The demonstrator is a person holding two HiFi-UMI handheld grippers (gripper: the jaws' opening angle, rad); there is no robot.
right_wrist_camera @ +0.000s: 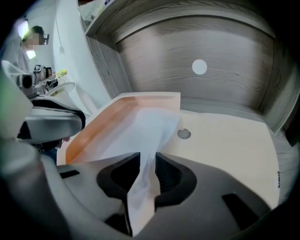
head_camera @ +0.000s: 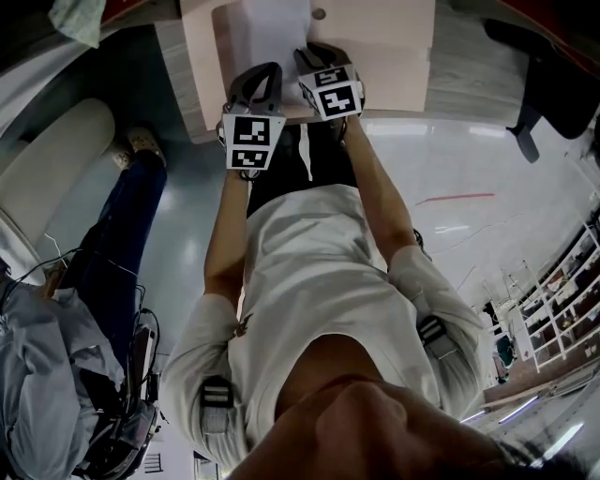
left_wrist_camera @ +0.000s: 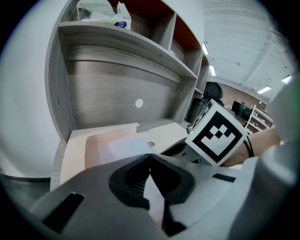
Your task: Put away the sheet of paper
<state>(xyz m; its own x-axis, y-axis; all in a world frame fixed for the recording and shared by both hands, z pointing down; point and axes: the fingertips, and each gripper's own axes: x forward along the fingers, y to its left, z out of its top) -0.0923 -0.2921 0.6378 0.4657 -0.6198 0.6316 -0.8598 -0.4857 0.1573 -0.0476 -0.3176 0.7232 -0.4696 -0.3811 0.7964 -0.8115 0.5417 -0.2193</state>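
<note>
A white sheet of paper (head_camera: 267, 33) lies in a shallow peach tray (head_camera: 394, 47) on the desk, and both grippers reach to its near edge. In the left gripper view the left gripper (left_wrist_camera: 150, 157) has its jaw tips together, pinching the sheet (left_wrist_camera: 154, 199), which runs on into the tray (left_wrist_camera: 77, 140). In the right gripper view the right gripper (right_wrist_camera: 147, 161) stands with a gap between its pads. The crumpled corner of the sheet (right_wrist_camera: 140, 136) hangs loosely in that gap. Seen from the head view, the left gripper (head_camera: 253, 80) and right gripper (head_camera: 317, 58) sit side by side.
The desk (right_wrist_camera: 225, 140) has a round metal grommet (right_wrist_camera: 183, 133) and a grey wood back panel with shelves above. A plastic bag (left_wrist_camera: 101, 14) sits on the upper shelf. Another person's legs (head_camera: 122, 234) and a white chair (head_camera: 47, 159) are at the left, a black chair (head_camera: 544, 66) at the right.
</note>
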